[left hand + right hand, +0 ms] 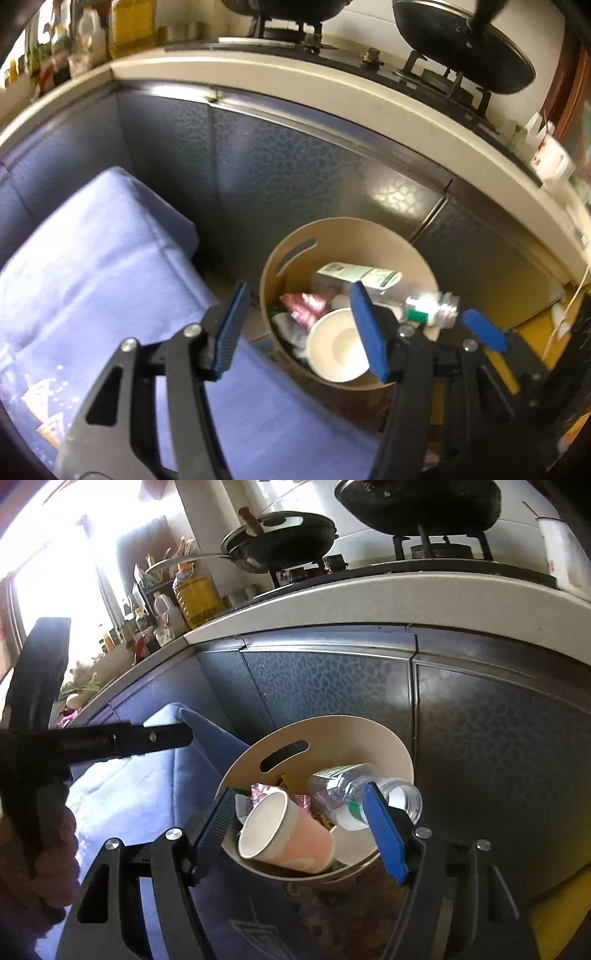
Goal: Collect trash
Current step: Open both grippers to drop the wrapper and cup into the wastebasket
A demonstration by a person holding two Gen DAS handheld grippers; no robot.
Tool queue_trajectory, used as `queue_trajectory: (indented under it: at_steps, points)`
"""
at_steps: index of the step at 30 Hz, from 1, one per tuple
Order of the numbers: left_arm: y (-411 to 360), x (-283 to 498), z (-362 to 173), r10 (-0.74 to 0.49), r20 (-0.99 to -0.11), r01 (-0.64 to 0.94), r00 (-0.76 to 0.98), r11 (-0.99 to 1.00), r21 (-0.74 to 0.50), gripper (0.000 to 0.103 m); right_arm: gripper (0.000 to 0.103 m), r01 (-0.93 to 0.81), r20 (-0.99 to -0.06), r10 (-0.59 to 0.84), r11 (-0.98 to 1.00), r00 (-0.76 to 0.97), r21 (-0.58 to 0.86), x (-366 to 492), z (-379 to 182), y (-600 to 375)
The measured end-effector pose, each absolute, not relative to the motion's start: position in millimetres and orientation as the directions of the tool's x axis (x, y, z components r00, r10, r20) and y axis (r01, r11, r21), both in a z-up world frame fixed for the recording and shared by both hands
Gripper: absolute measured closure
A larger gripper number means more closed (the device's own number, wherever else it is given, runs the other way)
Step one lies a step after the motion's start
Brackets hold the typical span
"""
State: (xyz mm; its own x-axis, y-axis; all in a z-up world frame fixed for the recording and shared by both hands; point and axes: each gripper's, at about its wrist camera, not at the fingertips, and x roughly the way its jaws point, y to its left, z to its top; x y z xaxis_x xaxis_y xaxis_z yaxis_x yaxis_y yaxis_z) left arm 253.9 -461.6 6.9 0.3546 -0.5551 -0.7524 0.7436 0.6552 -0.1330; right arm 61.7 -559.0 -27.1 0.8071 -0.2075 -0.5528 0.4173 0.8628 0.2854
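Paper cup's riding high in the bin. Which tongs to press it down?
Right, probably: the right tongs are open with the paper cup between their fingers. The left tongs, also open, straddle the bin rim, off-centre.

We see the bin [369, 738] standing before the cabinet doors [325, 686], the cloth-covered table [110, 240] left of it; a paper cup [284, 834] and bottle [354, 790] lie inside.

Round tan bin [332, 738] with slot handle sits on floor right against dark cabinet doors, pretty full. Paper cup [284, 830] lying on its side on top, mouth open toward camera. Clear plastic bottle [354, 790] tipped beside it, uncapped. Pink wrapper [304, 308] and green-white carton [358, 275] mixed in.
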Motion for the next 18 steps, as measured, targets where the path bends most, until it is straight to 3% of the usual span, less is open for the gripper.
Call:
queue_trajectory:
  at_steps: [8,18]
  points:
    - [-439.9,217.6,14.4,-0.51,-0.707,0.731,0.49,0.682,0.015,0.048,0.033,0.412,-0.536,-0.18,0.84,0.825,0.353,34.0,-19.5,-543.0]
    - [-415.6,195.4,15.0,-0.49,-0.694,0.71,0.527,0.703,0.043,0.048,0.033,0.414,-0.543,-0.157,0.821,0.825,0.392,19.3,-17.2,-527.8]
